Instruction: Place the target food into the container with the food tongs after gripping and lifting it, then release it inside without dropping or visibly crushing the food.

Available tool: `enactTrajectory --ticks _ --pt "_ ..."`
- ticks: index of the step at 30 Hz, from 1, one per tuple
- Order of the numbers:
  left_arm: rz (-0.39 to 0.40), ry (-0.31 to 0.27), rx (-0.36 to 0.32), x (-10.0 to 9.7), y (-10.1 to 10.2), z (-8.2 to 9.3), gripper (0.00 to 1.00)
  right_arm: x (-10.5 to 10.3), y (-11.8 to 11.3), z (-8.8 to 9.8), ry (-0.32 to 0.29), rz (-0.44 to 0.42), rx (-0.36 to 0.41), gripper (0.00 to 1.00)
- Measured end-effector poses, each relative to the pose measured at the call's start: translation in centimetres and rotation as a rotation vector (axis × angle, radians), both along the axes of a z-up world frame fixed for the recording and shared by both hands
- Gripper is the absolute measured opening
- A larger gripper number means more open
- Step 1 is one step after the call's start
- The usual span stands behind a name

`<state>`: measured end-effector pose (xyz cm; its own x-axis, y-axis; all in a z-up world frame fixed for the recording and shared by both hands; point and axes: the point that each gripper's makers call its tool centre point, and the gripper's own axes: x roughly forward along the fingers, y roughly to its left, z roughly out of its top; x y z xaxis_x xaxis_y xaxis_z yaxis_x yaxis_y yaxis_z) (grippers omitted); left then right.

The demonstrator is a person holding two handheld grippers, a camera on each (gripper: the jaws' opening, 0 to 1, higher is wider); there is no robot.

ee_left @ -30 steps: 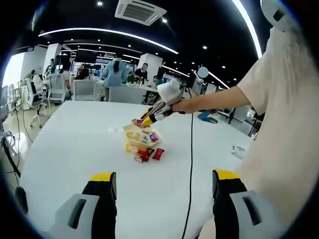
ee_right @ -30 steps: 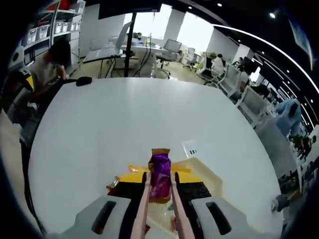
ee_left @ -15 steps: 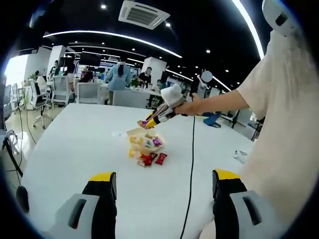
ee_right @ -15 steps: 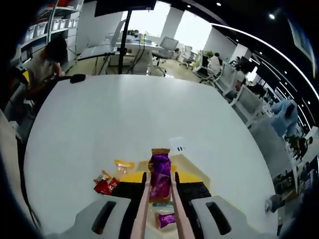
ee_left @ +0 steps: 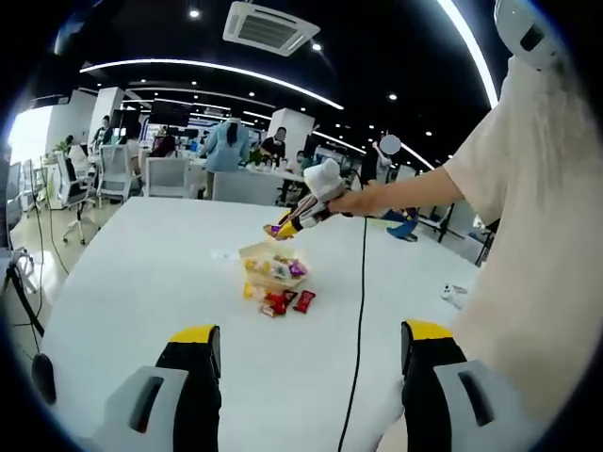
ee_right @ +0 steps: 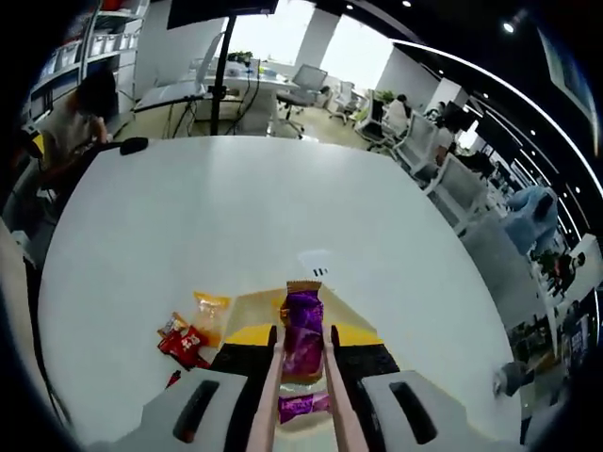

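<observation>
Tongs (ee_right: pixel 301 395) in the right gripper (ee_right: pixel 301 363) pinch a purple candy (ee_right: pixel 302 337) above the white container (ee_right: pixel 353 315) on the white table (ee_right: pixel 236 217). Red candies (ee_right: pixel 184 341) lie to its left. The left gripper (ee_left: pixel 306 363) hangs well apart from the container (ee_left: pixel 268 259), jaws wide apart, holding nothing.

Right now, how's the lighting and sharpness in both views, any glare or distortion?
Left gripper view: dark ceiling with bright light strips, the white table evenly lit, fisheye bending its edges, and the far snacks small and soft. Right gripper view: windows behind are blown out, with mild glare on the table, while the purple candy in the tongs is sharp.
</observation>
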<state>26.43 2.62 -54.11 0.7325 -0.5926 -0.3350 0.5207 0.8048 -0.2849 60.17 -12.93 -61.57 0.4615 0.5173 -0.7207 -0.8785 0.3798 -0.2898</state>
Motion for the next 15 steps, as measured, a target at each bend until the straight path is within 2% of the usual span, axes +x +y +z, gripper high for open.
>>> enactTrajectory --ticks 15 --pt "0.0 0.013 -0.004 -0.33 -0.1 -0.37 0.78 0.69 -0.65 -0.25 -0.003 -0.009 -0.013 0.22"
